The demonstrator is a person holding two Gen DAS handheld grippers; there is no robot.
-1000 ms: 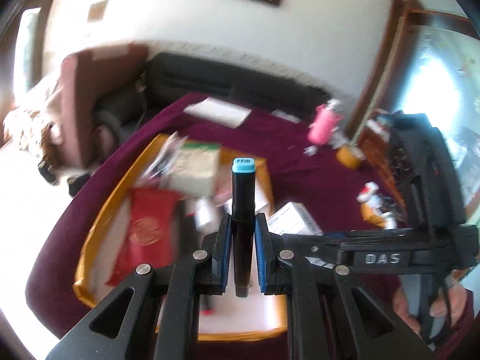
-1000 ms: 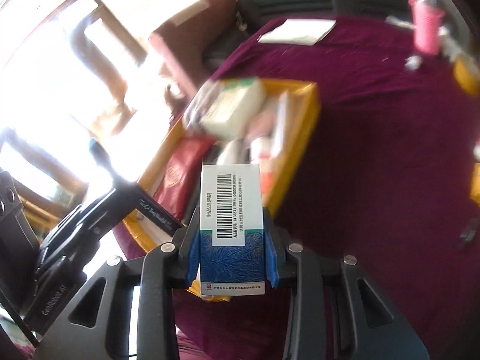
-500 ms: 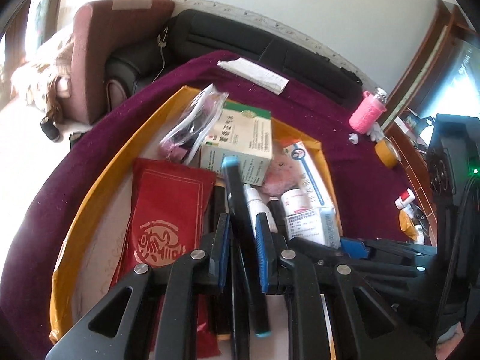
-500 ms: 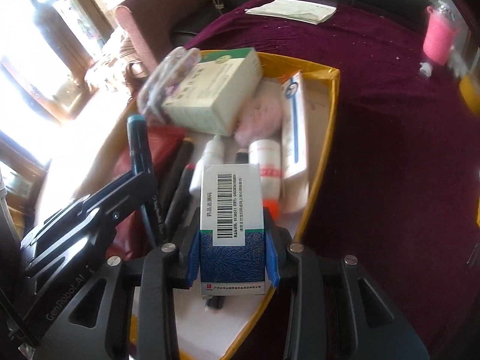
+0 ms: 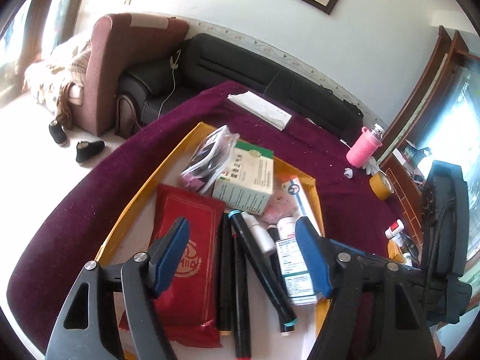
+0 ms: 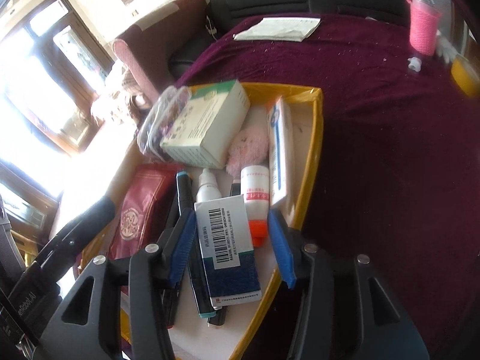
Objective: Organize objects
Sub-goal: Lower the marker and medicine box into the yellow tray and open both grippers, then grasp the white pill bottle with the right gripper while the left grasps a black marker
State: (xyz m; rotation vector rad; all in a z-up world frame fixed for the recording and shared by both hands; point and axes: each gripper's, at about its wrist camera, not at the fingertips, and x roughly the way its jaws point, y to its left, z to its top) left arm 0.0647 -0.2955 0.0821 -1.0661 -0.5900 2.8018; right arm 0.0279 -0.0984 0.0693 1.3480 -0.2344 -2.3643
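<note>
A yellow-rimmed tray [image 5: 144,192] [image 6: 315,138] sits on a purple cloth. A black marker with blue ends [image 5: 261,267] lies slanted across other dark markers in the tray. My left gripper [image 5: 240,231] hangs over it, its jaws opening, with both pads well clear of the marker. A blue-and-white barcode box [image 6: 228,249] [image 5: 295,273] rests on the markers near the tray's right rim. It lies between the fingers of my right gripper [image 6: 230,216], whose jaws are opening. A gap shows on each side of the box.
The tray also holds a red packet [image 5: 186,258], a green-and-white carton [image 5: 246,180], a clear bag [image 5: 207,156], a pink plush [image 6: 249,147], a dropper bottle [image 6: 208,186] and an orange-capped bottle [image 6: 255,198]. On the cloth lie a paper [image 6: 279,28], a pink bottle [image 6: 423,27] and a tape roll [image 5: 381,184].
Both grippers came down over the tray. The left let go of the marker and the right let go of the barcode box. Both things now lie in the tray.
</note>
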